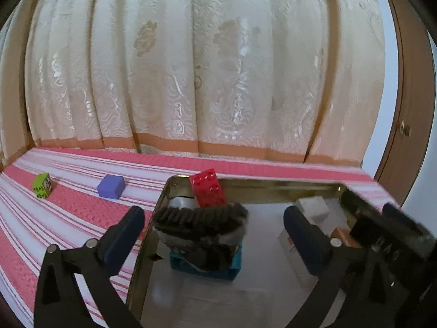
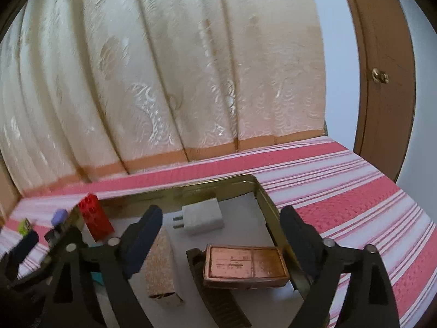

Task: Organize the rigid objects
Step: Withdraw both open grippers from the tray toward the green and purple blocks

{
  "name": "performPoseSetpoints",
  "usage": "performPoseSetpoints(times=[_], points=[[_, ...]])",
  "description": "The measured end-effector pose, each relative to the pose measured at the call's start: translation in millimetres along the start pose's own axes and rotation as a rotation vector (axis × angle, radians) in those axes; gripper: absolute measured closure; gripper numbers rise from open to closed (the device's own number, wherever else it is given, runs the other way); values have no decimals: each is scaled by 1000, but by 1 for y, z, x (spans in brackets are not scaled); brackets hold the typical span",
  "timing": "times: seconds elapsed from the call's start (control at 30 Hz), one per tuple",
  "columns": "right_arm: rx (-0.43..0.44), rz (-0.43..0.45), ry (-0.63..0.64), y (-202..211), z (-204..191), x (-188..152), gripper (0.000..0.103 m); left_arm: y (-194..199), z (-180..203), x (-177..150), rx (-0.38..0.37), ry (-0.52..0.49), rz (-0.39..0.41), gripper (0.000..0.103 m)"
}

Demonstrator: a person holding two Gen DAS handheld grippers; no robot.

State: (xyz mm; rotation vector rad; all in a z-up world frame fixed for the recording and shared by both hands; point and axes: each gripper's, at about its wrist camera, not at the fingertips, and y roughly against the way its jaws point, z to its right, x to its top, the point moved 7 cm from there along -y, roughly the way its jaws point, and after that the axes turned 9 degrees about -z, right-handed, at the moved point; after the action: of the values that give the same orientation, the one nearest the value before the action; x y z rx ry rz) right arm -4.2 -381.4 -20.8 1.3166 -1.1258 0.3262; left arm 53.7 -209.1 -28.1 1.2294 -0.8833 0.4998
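Note:
A gold metal tin (image 1: 164, 191) (image 2: 262, 191) lies on the striped cloth. In it are a red brick (image 1: 209, 190) (image 2: 94, 218), a dark ribbed brush (image 1: 200, 224) lying on a teal block (image 1: 204, 269), a white charger plug (image 2: 202, 216) (image 1: 314, 207), a copper-coloured box (image 2: 245, 265) on a dark comb (image 2: 218, 298), and a speckled carton (image 2: 161, 268). My left gripper (image 1: 213, 237) is open and empty above the tin, the brush between its fingers. My right gripper (image 2: 221, 243) is open and empty above the copper box.
A purple cube (image 1: 110, 186) (image 2: 59, 216) and a green block (image 1: 41, 185) (image 2: 24, 225) lie on the red and white striped cloth (image 1: 68, 213) left of the tin. A cream curtain (image 1: 191, 68) hangs behind. A brown door (image 2: 382, 82) stands at right.

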Motion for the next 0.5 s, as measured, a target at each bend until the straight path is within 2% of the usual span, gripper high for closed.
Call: performPoseSetpoints(times=[0.13,0.23,0.4,0.5], points=[[12,-2,-20,-1,3,0,13,1,4,-1,32,-42,6,0],[52,16,-43,1,3,0,13,4,3,-1,45,-46,16,0],[17,87,-37,12,3,4,13,8,-1,0,57,-44,35,0],[8,117,-25,18,2,6,13,15,-4,1,79,-44,73,0]])
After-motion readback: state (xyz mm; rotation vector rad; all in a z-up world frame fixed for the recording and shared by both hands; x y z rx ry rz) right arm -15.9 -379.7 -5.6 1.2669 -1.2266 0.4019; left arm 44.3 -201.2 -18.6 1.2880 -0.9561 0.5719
